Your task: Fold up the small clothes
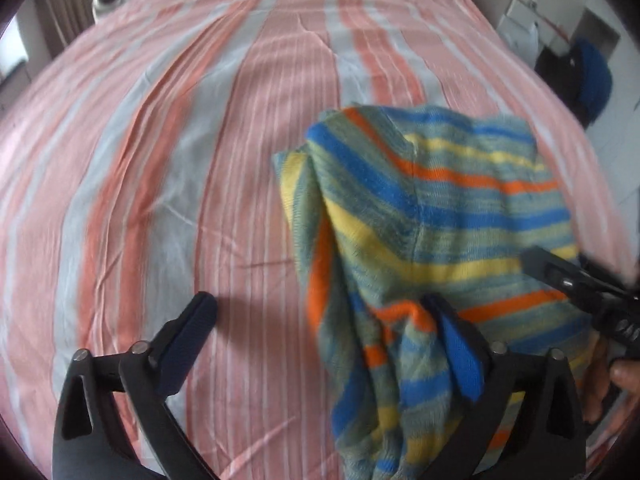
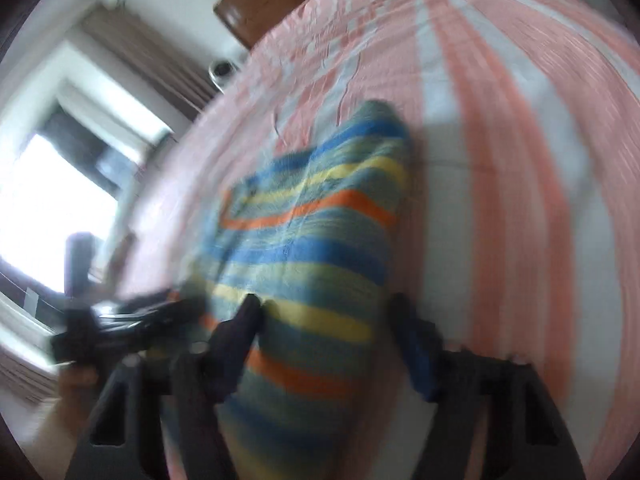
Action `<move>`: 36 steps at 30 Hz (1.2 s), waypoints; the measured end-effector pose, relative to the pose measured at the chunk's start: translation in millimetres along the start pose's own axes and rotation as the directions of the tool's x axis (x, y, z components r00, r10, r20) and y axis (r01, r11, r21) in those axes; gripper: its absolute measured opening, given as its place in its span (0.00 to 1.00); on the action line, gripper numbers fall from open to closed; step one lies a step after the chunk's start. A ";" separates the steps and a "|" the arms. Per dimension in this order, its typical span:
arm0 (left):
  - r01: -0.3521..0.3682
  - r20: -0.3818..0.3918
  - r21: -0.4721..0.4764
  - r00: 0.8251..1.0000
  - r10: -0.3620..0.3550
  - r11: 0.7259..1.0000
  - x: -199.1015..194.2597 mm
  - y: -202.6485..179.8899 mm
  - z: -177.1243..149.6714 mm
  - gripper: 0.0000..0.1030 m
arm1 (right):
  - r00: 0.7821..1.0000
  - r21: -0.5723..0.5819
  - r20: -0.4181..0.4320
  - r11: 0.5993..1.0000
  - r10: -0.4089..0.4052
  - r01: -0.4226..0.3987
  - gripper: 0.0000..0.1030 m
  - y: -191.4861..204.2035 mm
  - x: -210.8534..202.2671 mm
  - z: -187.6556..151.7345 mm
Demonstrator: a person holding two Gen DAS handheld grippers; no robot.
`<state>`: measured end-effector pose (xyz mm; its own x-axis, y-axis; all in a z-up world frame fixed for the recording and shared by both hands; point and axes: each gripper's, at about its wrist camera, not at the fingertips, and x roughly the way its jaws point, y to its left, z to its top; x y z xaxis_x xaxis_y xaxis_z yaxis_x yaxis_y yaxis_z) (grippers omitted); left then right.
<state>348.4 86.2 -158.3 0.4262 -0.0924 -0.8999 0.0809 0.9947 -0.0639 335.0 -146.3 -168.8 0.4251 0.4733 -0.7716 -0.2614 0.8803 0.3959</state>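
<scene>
Garment [image 2: 312, 240] blurred in right-wrist view; lower end cut off.

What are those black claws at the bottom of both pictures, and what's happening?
No robot: a person holds a two-finger gripper in each hand, each carrying a camera. One picture looks along the left gripper, the other along the right gripper. A striped knit garment lies partly on a pink striped bedsheet. The left jaws stand open, cloth draped on one finger. Cloth fills the right jaws; blur hides whether they pinch it.
</scene>
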 end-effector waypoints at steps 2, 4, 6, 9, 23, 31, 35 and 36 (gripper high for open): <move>0.078 0.029 0.020 0.996 -0.079 0.997 -4.9 -9.4 -4.3 0.25 | 0.988 -0.165 0.034 0.974 -0.154 0.157 0.28 40.8 2.5 -2.7; 0.057 0.060 0.036 0.996 -0.059 0.998 -16.2 -16.0 -6.2 0.19 | 0.970 -0.253 0.106 0.938 -0.216 0.237 0.26 67.3 -5.9 -8.4; 0.078 0.100 0.027 0.992 -0.080 0.997 -35.2 -13.1 -6.5 0.16 | 0.961 -0.283 0.183 0.925 -0.207 0.253 0.25 88.7 -25.5 -11.6; 0.122 0.182 0.003 0.976 -0.121 0.992 -78.6 -2.2 -3.2 0.16 | 0.958 -0.276 0.266 0.943 -0.109 0.184 0.25 112.3 -59.2 -7.2; -0.256 0.355 -0.094 0.894 0.272 0.962 -130.9 36.3 -74.3 0.92 | 0.928 -0.151 0.212 0.928 -0.305 0.339 1.00 53.4 -72.0 -18.0; -0.392 0.465 -0.170 0.777 0.424 0.904 -207.8 -6.3 -149.9 1.00 | 0.916 -0.264 0.302 0.900 -0.264 0.346 1.00 92.7 -162.1 -111.1; -0.349 0.474 -0.192 0.785 0.398 0.917 -241.6 -18.6 -192.7 1.00 | 0.898 -0.241 0.381 0.914 -0.220 0.327 1.00 120.0 -205.0 -159.0; -0.317 0.468 -0.174 0.806 0.362 0.932 -248.4 -20.2 -201.1 1.00 | 0.906 -0.239 0.372 0.922 -0.203 0.304 1.00 124.0 -208.9 -167.5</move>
<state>59.7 98.2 -20.3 0.7945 0.2639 -0.5470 -0.2163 0.9646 0.1511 68.6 -141.6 -41.9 0.7602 0.2629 -0.5941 -0.3188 0.9477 0.0114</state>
